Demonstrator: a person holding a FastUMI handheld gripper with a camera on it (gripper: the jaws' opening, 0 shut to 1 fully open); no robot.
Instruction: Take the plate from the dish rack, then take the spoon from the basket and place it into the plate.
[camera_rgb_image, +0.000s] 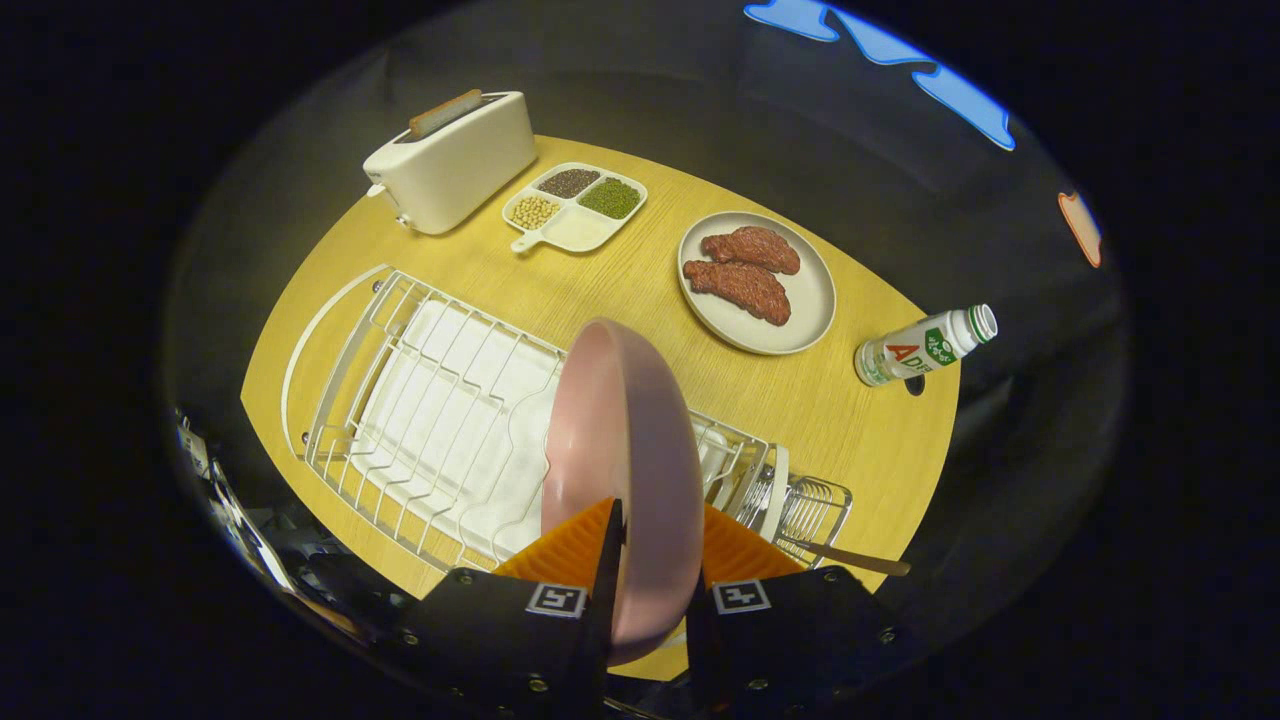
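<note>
A pink plate (620, 440) stands on edge between my fingers, held above the white wire dish rack (430, 420). My gripper (655, 555) is shut on the plate's lower rim, one finger on each face. To the right of the fingers, the small wire basket (815, 505) at the rack's end holds a spoon (850, 556) whose handle sticks out to the right over the table.
On the yellow wooden table (600, 290) beyond the rack stand a white toaster (450, 160), a divided dish of beans and grains (575, 205), a plate with two pieces of meat (755, 280) and a small bottle (925, 345) lying near the right edge.
</note>
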